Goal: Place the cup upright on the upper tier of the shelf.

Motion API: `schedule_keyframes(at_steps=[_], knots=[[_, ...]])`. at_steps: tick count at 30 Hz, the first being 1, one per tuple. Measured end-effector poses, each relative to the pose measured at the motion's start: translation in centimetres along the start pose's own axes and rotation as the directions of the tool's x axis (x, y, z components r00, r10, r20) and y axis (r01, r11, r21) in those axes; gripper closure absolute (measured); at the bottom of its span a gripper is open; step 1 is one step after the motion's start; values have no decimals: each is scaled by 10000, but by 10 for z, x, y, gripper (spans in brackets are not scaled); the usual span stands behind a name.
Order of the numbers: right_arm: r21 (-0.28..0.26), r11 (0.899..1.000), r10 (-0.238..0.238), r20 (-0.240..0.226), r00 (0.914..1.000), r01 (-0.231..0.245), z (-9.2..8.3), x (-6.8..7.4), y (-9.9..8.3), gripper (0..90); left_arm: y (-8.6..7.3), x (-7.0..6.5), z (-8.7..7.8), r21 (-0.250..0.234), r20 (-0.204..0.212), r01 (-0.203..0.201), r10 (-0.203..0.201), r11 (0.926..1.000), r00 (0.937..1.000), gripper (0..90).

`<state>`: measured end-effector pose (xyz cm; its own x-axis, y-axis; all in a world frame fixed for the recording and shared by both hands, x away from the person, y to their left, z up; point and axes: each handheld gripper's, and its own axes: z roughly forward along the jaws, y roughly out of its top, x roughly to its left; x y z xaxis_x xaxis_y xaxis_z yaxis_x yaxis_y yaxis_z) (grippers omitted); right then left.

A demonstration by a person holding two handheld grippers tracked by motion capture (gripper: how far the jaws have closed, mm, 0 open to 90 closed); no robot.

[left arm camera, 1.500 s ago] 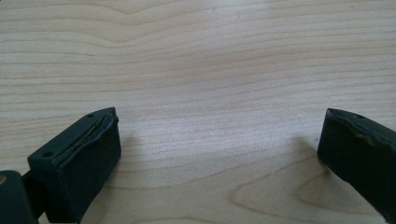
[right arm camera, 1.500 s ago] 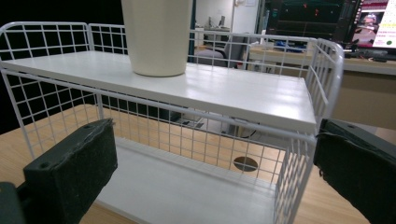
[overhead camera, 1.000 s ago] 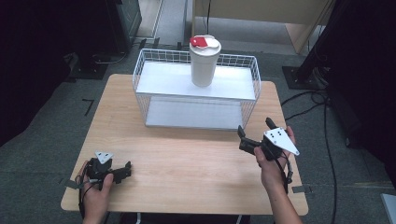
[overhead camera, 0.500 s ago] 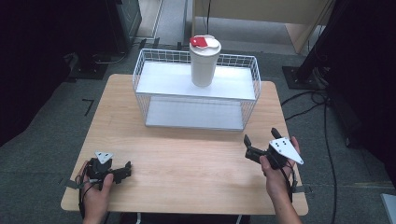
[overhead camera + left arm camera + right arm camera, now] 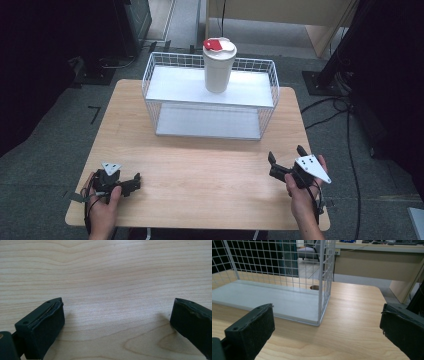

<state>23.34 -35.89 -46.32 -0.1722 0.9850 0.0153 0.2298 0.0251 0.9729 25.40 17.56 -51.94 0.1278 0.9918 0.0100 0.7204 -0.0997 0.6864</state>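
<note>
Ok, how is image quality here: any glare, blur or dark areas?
High view: surroundings very dark, glare on the shelf beside the cup. Left gripper view: table evenly lit, soft shadows by the jaws. Right gripper view: jaws blurred, wire rack sharp.

The high view looks down over the whole bench (image 5: pixel 200 170), while both gripper views skim its wood closely.

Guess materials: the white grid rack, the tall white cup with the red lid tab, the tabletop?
White wire-grid rack: likely coated metal wire, thin welded-looking mesh. Tall white cup: probably matte plastic or paper, no glare; cannot tell which. Light wooden tabletop: wood or wood-look laminate, visible grain.
</note>
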Motion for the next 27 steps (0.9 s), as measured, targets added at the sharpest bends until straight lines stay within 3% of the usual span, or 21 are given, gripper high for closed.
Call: schedule_keyframes(at_steps=[27], knots=[[1106, 9934, 213, 901, 9957, -312, -40, -45, -48, 0, 0, -1, 0, 1, -24, 30, -30, 10000, 10000, 0]])
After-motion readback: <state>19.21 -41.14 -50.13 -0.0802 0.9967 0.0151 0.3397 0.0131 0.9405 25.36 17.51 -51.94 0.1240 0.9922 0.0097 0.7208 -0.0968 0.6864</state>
